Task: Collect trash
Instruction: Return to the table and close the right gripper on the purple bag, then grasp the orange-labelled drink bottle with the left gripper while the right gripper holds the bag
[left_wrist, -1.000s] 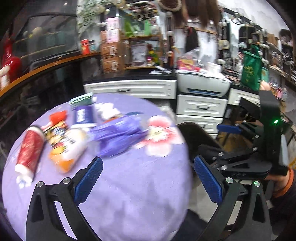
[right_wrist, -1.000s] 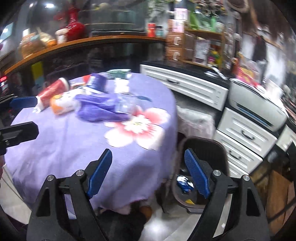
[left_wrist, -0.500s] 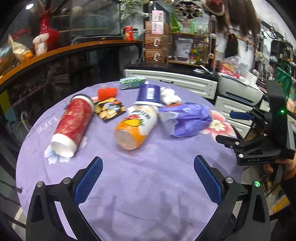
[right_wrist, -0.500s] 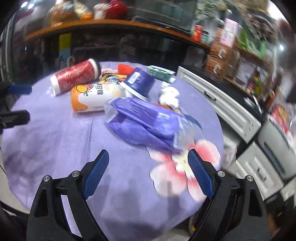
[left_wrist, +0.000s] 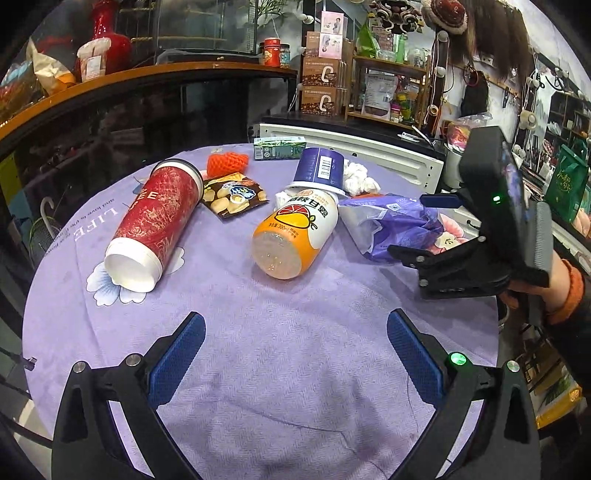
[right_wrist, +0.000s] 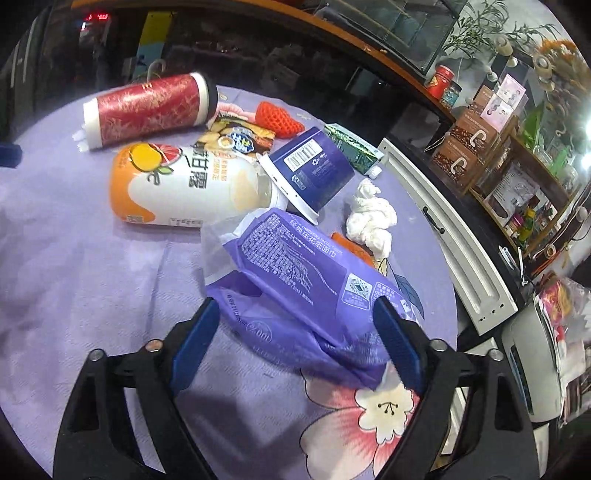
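Trash lies on a round table with a purple cloth (left_wrist: 295, 369). A purple tissue packet (right_wrist: 306, 288) sits between the open fingers of my right gripper (right_wrist: 295, 343), which straddles its near end; the packet (left_wrist: 399, 225) and the right gripper (left_wrist: 432, 240) also show in the left wrist view. An orange-and-white bottle (left_wrist: 295, 236) lies on its side mid-table, a red cup (left_wrist: 155, 221) to its left. My left gripper (left_wrist: 295, 354) is open and empty, over bare cloth in front of the bottle.
A purple tub (left_wrist: 319, 168), a snack wrapper (left_wrist: 232, 195), an orange foam net (left_wrist: 225, 164), a green carton (left_wrist: 279, 147) and a crumpled tissue (right_wrist: 371, 218) lie behind. White drawers (right_wrist: 443, 236) stand past the table's far edge.
Both grippers swung from the table's right edge and the bin toward the trash. The right gripper closed in on the purple packet, which now lies between its fingers.
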